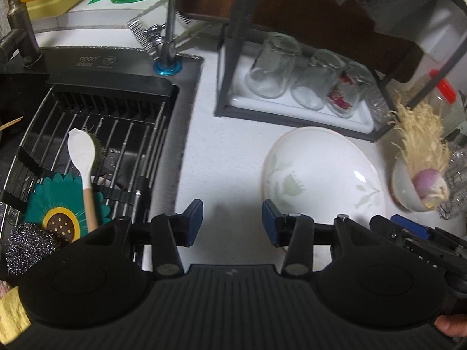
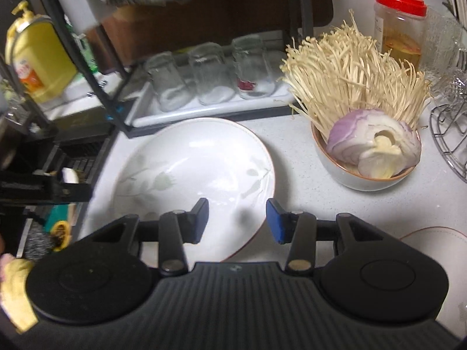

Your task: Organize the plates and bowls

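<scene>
Both tools look alike. The left gripper (image 1: 232, 223) and the right gripper (image 2: 237, 220) are matt black plastic, each with two fingers (image 1: 195, 221) faced in blue pads (image 2: 275, 221). Each finger rides a black cross rail on a flat link arm pinned by round silver screws. Behind sit two rounded black housings with a circular recess, flanking a ribbed centre plate with a small pale logo.

A white speckled tabletop (image 1: 230, 157) runs beside a dark sink (image 1: 122, 157) with a wire rack across it. A chrome faucet (image 1: 169, 29) rises behind. A black metal shelf frame (image 2: 96, 87) stands at the back, brightly lit.
</scene>
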Demonstrator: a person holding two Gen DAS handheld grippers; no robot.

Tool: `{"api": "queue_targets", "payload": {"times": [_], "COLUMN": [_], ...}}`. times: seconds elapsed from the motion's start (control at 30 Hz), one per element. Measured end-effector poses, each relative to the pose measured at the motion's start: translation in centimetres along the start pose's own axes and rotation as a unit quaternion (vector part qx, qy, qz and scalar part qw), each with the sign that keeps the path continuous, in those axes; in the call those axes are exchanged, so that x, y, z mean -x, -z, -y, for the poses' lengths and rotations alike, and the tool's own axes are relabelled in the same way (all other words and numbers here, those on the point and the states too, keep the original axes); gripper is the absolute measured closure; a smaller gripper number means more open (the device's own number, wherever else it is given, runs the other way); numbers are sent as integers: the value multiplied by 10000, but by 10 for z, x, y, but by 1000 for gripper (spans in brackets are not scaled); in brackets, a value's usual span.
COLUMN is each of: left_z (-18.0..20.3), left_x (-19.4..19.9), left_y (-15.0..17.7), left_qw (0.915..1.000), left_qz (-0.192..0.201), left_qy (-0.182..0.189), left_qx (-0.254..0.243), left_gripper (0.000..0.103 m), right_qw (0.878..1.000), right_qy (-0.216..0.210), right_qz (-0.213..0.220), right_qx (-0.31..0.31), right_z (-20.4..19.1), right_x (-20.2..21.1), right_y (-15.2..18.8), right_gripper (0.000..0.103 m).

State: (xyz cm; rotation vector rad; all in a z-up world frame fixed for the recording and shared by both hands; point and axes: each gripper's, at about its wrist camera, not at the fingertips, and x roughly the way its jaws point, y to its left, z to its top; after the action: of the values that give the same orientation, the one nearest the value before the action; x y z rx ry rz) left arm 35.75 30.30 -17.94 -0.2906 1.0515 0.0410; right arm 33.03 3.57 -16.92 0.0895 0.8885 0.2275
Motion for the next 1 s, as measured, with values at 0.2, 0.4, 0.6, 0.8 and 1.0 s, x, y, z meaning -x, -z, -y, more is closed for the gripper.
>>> {"api": "queue_targets", "payload": {"times": [0.2,0.4,0.6,0.8,1.0], "left_z": [-14,-1,5,6,5], "left_x": [-22,-33,-45,-54,-57], "left_y": [-5,-12,-17,-15,-15], "left_qw": [9989,9994,9991,9988,9989], "left_qz": [-321,-321,-382,-450,-407], "left_qy": [34,104,35,35,79], "left_qx": [343,-85,-166,-212,-197], "left_gripper": [52,53,54,54,55], "right_qw": [9989,9987,9980,9983,9987], "right_qy": [440,400,476,394,-62], "right_qz": [20,-26,-134,-161,-275], "right_qx": [-128,-325,-390,-400,-436], "right_z": [2,10,9,12,8], "right_x": [-16,-19,-26,-32,-37], "right_y": [7,10,8,8,9], "right_gripper": [57,58,59,59,67]}}
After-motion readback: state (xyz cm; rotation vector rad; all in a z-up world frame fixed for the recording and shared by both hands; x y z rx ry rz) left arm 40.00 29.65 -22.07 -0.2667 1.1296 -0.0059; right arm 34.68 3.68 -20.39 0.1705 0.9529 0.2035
